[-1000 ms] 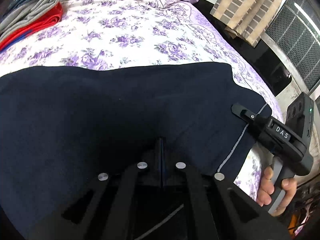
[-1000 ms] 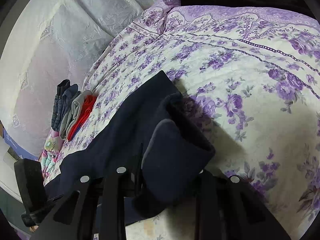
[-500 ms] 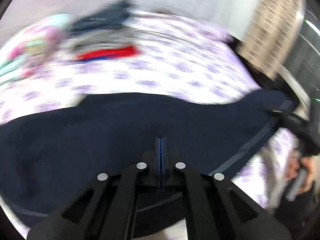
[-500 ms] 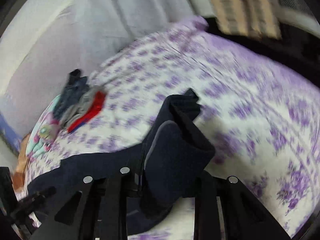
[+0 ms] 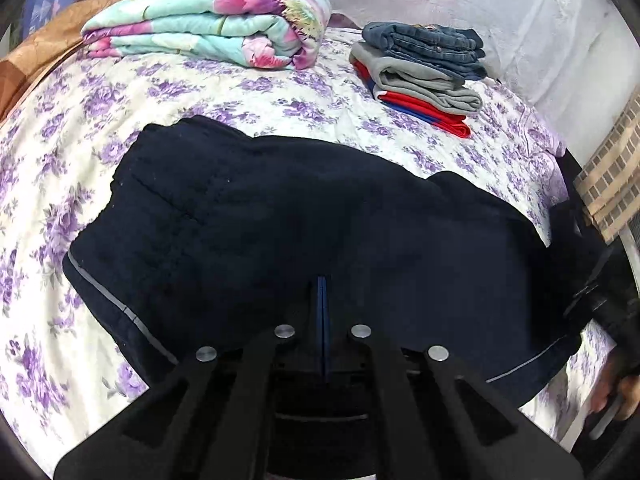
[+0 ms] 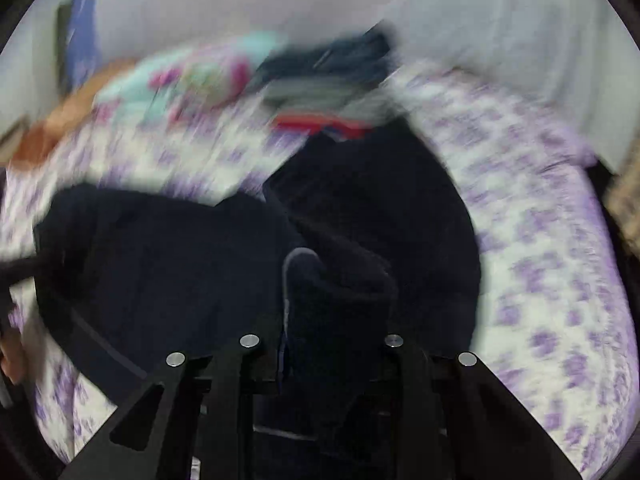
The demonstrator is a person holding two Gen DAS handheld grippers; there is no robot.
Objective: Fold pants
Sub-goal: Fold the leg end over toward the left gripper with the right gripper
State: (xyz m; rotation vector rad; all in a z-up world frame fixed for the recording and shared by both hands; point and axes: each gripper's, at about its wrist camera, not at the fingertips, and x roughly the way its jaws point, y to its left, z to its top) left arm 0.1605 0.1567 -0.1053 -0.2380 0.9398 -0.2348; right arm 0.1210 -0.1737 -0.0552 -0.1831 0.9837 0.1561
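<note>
The pants (image 5: 280, 220) are spread across the bed (image 5: 240, 92), pinched at the near edge by the fully closed left tool (image 5: 322, 320), while a bunched fold lies between the opening right tool (image 6: 336, 320) jaws, so a fold can be laid.

Matt navy fleece pants (image 5: 304, 216)

pants (image 5: 304, 216): swung toward clothes stack (image 5: 420, 76) | right claw (image 6: 336, 312): opening, cloth between
</note>
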